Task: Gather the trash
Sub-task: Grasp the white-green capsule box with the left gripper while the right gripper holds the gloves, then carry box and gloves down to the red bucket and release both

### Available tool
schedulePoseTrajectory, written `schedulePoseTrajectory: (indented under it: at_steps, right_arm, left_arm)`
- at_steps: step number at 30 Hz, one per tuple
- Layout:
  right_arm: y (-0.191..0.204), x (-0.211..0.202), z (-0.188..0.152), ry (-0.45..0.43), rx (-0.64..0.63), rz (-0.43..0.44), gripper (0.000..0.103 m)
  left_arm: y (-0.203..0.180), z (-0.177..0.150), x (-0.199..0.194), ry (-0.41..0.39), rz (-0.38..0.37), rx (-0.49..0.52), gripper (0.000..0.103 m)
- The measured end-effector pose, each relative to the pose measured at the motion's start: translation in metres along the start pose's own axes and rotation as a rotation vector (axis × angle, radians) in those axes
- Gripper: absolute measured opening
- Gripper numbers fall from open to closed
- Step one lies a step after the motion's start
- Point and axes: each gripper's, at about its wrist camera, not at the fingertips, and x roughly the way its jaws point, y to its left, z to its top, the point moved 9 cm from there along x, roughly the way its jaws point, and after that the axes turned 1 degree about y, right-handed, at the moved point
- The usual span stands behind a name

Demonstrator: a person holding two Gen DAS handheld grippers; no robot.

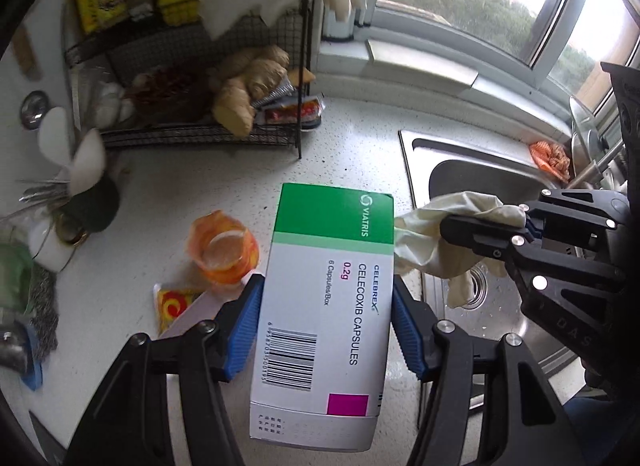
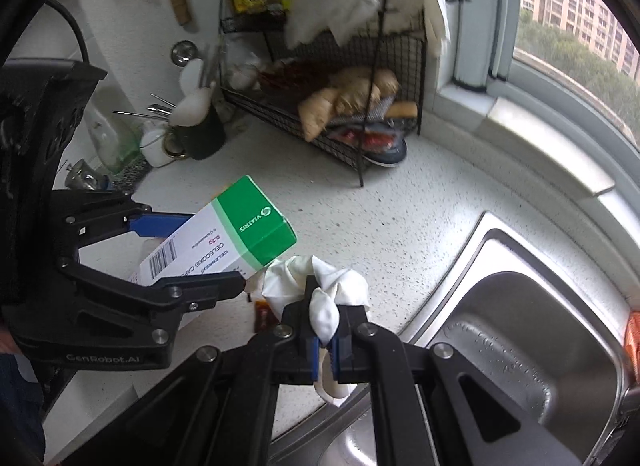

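Note:
My left gripper [image 1: 326,318] is shut on a white and green medicine box [image 1: 324,306], its blue pads pressed on both long sides, and the box hangs above the speckled counter [image 1: 340,137]. From the right wrist view the same box [image 2: 224,242] sits in the left gripper [image 2: 192,254] at the left. My right gripper [image 2: 326,342] is shut on a crumpled cream rubber glove [image 2: 320,286], held beside the box over the sink's edge. That glove [image 1: 440,234] and right gripper [image 1: 488,234] show at the right in the left wrist view.
On the counter lie an orange plastic cup [image 1: 224,250] and a yellow and red wrapper [image 1: 174,304]. A black wire rack [image 1: 192,105] with ginger stands at the back. The steel sink [image 2: 520,338] is at the right, a window behind it. Utensils and jars crowd the left.

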Motion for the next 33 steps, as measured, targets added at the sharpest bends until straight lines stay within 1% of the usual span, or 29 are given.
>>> schedulePoseTrajectory:
  at_steps: [3,6,8,9,11,12,15,20,24,30,33]
  right_arm:
    - [0.018,-0.024,-0.002,-0.046,-0.036,-0.006,0.003]
    - [0.037,-0.045,-0.007,-0.084,-0.073,-0.008,0.003]
    - [0.052,-0.061,-0.012,-0.111,-0.099,-0.006,0.003]
    - [0.057,-0.065,-0.012,-0.123,-0.111,-0.011,0.003]
    - [0.071,-0.081,-0.019,-0.153,-0.139,-0.014,0.003]
    - [0.078,-0.086,-0.022,-0.164,-0.15,-0.012,0.003]
    - [0.099,-0.104,-0.035,-0.192,-0.186,-0.008,0.003]
    - [0.13,-0.121,-0.066,-0.202,-0.228,0.008,0.003]
    - [0.153,-0.128,-0.092,-0.191,-0.252,0.024,0.003]
    - [0.187,-0.13,-0.145,-0.145,-0.29,0.055,0.003]
    - [0.198,-0.128,-0.169,-0.116,-0.297,0.067,0.003]
  left_arm:
    - [0.003,-0.017,-0.041,-0.048,0.029,-0.03,0.059]
    - [0.001,-0.032,-0.074,-0.097,0.048,-0.062,0.059]
    - [-0.001,-0.04,-0.09,-0.124,0.059,-0.075,0.059]
    - [-0.002,-0.05,-0.103,-0.143,0.065,-0.084,0.059]
    - [-0.005,-0.064,-0.122,-0.167,0.077,-0.095,0.059]
    - [-0.005,-0.073,-0.13,-0.153,0.086,-0.113,0.059]
    - [-0.011,-0.1,-0.155,-0.179,0.099,-0.132,0.059]
    - [-0.019,-0.149,-0.18,-0.19,0.119,-0.176,0.059]
    - [-0.028,-0.196,-0.195,-0.181,0.132,-0.212,0.059]
    - [-0.044,-0.263,-0.214,-0.168,0.137,-0.261,0.058]
    - [-0.05,-0.291,-0.215,-0.152,0.135,-0.283,0.058]
